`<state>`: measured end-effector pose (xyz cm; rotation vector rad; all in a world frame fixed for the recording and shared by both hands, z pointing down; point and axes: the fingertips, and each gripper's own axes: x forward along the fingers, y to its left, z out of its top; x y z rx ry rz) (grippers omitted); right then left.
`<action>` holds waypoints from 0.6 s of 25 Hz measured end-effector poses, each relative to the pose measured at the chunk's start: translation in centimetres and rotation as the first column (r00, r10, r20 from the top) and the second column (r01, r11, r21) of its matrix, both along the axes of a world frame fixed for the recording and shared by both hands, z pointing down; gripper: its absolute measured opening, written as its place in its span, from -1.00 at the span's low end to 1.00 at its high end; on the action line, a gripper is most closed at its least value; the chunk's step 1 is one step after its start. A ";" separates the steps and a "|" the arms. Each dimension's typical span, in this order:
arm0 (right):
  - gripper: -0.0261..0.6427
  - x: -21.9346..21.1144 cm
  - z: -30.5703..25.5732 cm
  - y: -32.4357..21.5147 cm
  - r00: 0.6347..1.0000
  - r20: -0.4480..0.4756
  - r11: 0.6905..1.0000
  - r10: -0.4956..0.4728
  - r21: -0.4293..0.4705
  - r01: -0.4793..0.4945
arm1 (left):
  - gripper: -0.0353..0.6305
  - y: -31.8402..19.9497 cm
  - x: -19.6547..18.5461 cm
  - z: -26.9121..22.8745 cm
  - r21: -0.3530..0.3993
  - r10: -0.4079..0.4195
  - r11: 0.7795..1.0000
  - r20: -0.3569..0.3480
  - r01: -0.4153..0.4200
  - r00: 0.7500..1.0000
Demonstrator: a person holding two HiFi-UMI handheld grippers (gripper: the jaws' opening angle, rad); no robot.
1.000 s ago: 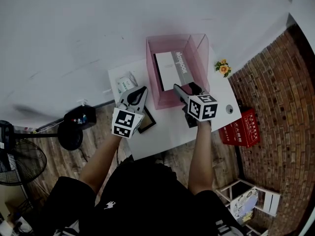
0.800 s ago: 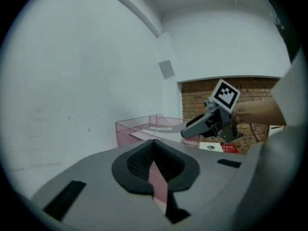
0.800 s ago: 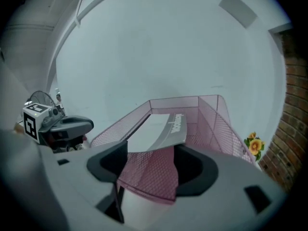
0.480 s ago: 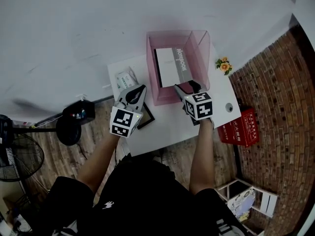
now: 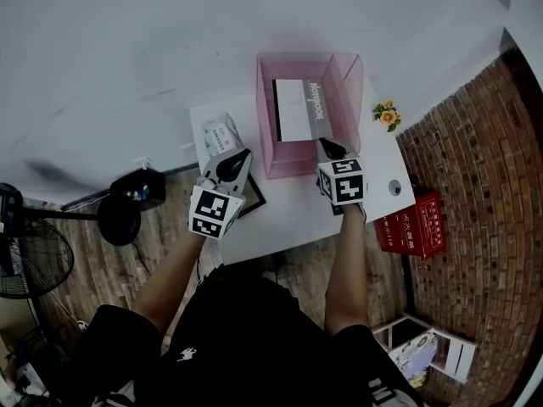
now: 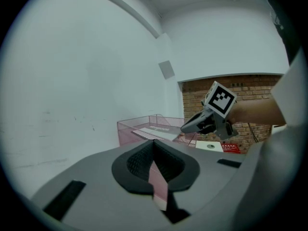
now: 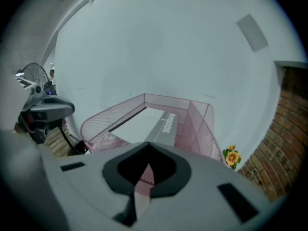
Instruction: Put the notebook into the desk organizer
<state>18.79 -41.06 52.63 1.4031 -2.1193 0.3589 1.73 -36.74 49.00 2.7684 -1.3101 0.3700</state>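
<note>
The white notebook (image 5: 297, 110) with a grey spine lies inside the pink mesh desk organizer (image 5: 291, 164), free of both grippers. In the right gripper view the notebook (image 7: 153, 121) rests on the floor of the organizer (image 7: 103, 125). My right gripper (image 5: 326, 147) hovers at the organizer's near right corner. Its jaws have just been closing and now stand shut with nothing between them (image 7: 146, 171). My left gripper (image 5: 239, 154) waits left of the organizer, shut and holding nothing (image 6: 155, 151). From the left gripper view the right gripper (image 6: 185, 127) shows in front of the organizer (image 6: 134, 128).
The organizer stands at the back of a small white table (image 5: 288, 220) against a white wall. A tissue pack (image 5: 219, 133) and a dark frame (image 5: 253, 203) lie at the left, a small flower (image 5: 386, 117) at the right. A red box (image 5: 412, 224) and a fan (image 5: 34, 270) stand on the floor.
The right gripper's jaws went from open to shut and the gripper rolled. The notebook settled from leaning to lying flat in the organizer. The left gripper barely shifted.
</note>
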 end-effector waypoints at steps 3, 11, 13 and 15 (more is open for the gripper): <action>-0.92 0.3 -0.4 0.5 1.000 -0.001 1.000 0.002 0.012 -0.002 | -0.89 0.8 0.1 -0.4 0.014 -0.007 1.000 0.005 0.007 1.000; -0.92 0.7 -2.9 4.5 0.986 0.169 0.994 0.015 0.105 -0.033 | -0.89 4.5 1.1 -2.2 0.033 -0.015 0.999 -0.035 0.016 0.999; -0.92 0.9 -3.4 6.0 0.978 0.210 0.990 0.019 0.132 -0.047 | -0.89 5.7 1.5 -2.8 0.039 -0.012 0.999 -0.042 0.014 0.999; -0.92 1.3 -3.8 7.6 0.972 0.233 0.986 0.025 0.155 -0.063 | -0.89 6.9 1.9 -3.2 0.055 -0.012 0.998 -0.035 0.014 0.999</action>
